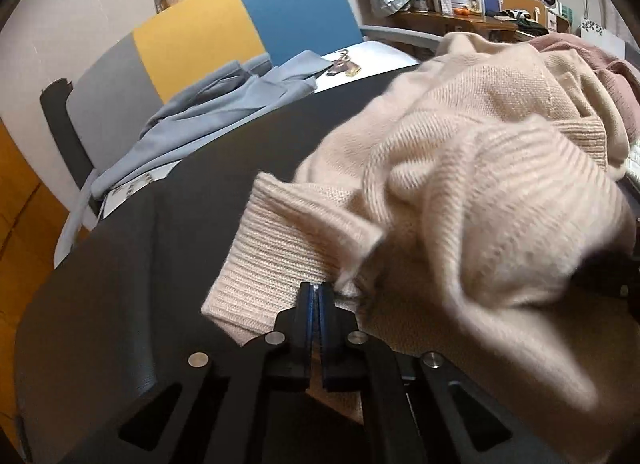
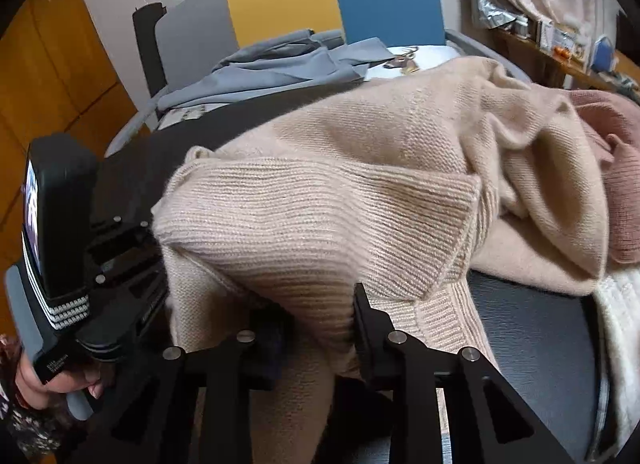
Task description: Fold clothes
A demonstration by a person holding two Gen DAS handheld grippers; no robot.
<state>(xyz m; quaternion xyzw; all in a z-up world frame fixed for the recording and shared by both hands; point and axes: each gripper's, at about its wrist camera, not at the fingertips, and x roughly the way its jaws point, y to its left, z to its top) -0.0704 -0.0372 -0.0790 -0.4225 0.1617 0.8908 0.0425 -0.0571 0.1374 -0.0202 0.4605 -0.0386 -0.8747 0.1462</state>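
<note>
A cream knitted sweater (image 1: pixel 472 168) lies bunched on the black table (image 1: pixel 120 284). My left gripper (image 1: pixel 317 292) is shut on the sweater's ribbed edge at the near side of the table. In the right wrist view the same sweater (image 2: pixel 320 216) fills the middle. My right gripper (image 2: pixel 316 316) has its fingers apart around a thick fold of the sweater, gripping it. The left gripper's body (image 2: pixel 60 248) shows at the left, in a hand.
A grey-blue garment (image 1: pixel 208 120) lies on a chair with a grey, yellow and blue back (image 1: pixel 240 20) behind the table. A pink knit garment (image 2: pixel 612 168) lies at the right. A white knit item (image 2: pixel 620 324) sits at the table's right edge. Cluttered shelves stand behind.
</note>
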